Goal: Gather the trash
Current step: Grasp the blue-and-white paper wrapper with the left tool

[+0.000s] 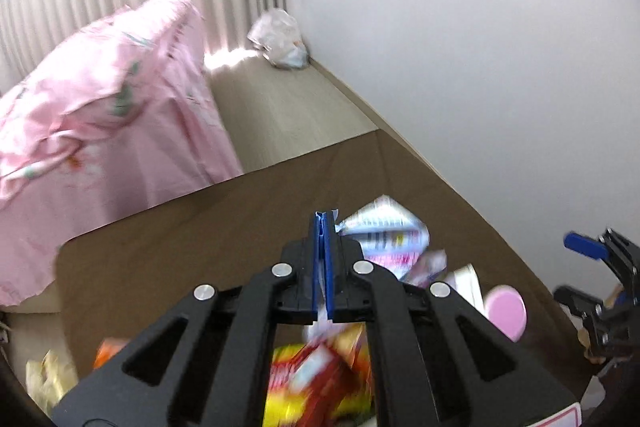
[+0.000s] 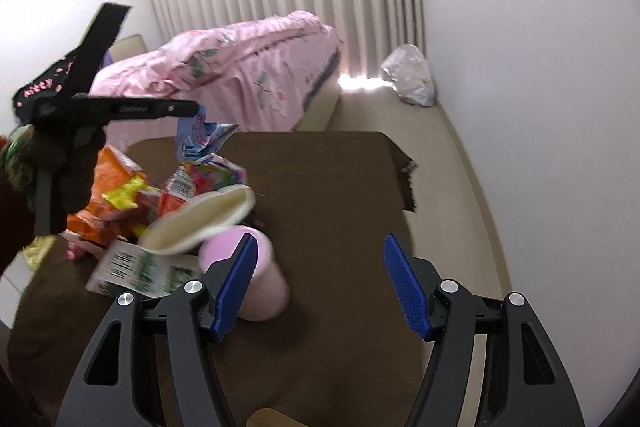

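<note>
The left gripper is standing with its blue pads pressed together, and a thin edge of a pale blue wrapper is pinched between them; in the right wrist view this wrapper is hanging from the tips above the trash pile. The right gripper is hovering with its jaws wide apart and nothing between them; its left pad is standing just in front of a pink cup that is lying on its side.

The pile is sitting on the brown table, crowded toward the left edge; orange, red and yellow packets, a white bowl and a green-printed carton are lying there, touching each other. The middle of the table and its whole right side up to the far right corner are staying bare; that corner is looking torn or ragged. Beyond the far edge a bed with a pink cover is standing close to the table; a strip of open floor is running along the right edge toward a plastic bag in the room corner.
</note>
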A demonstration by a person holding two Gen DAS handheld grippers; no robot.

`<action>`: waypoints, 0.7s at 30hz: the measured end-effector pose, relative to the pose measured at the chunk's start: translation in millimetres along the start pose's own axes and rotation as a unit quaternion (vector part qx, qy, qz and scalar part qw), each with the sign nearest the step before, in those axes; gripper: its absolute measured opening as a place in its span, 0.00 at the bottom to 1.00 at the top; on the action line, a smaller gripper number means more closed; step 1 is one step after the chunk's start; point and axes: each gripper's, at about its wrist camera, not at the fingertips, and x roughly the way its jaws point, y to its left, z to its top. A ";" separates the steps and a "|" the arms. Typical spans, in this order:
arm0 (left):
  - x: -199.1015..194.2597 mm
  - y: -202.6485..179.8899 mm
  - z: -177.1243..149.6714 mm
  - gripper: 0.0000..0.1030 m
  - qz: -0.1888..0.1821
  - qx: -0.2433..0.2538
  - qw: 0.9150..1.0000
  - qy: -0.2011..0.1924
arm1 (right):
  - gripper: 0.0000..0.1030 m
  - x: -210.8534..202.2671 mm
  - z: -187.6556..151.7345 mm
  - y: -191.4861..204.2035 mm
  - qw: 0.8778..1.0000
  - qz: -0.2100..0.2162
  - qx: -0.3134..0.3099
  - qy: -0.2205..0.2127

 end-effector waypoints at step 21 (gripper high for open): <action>-153.8 49.7 -194.0 0.02 0.044 -0.176 0.983 -0.036 | 0.14 66.4 15.8 124.6 0.988 0.069 -0.090 0.100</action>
